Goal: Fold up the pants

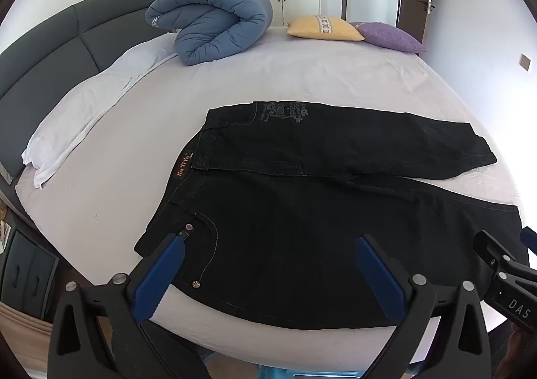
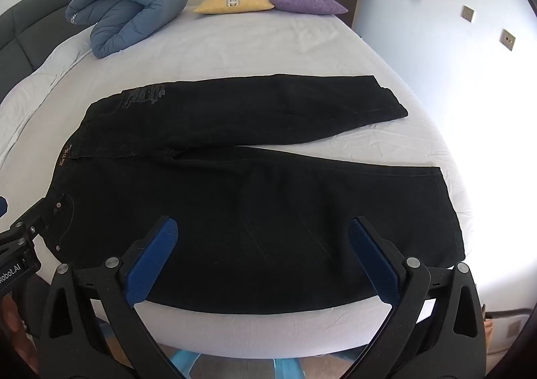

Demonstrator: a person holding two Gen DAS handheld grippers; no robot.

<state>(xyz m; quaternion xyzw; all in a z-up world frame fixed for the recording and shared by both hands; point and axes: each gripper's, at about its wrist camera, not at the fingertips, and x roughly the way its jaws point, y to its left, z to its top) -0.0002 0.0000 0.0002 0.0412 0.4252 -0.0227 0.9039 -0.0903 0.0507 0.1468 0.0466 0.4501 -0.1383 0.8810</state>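
Black jeans lie spread flat on the white bed sheet, waistband to the left and both legs running right, side by side. The far leg shows a grey print near its pocket. My left gripper is open and empty above the near hip by the front pocket rivets. My right gripper is open and empty above the near leg of the jeans. The right gripper shows at the right edge of the left wrist view, and the left gripper at the left edge of the right wrist view.
A rolled blue duvet, a yellow cushion and a purple cushion lie at the far side of the bed. A white pillow rests by the grey headboard on the left. The bed's near edge is just below the jeans.
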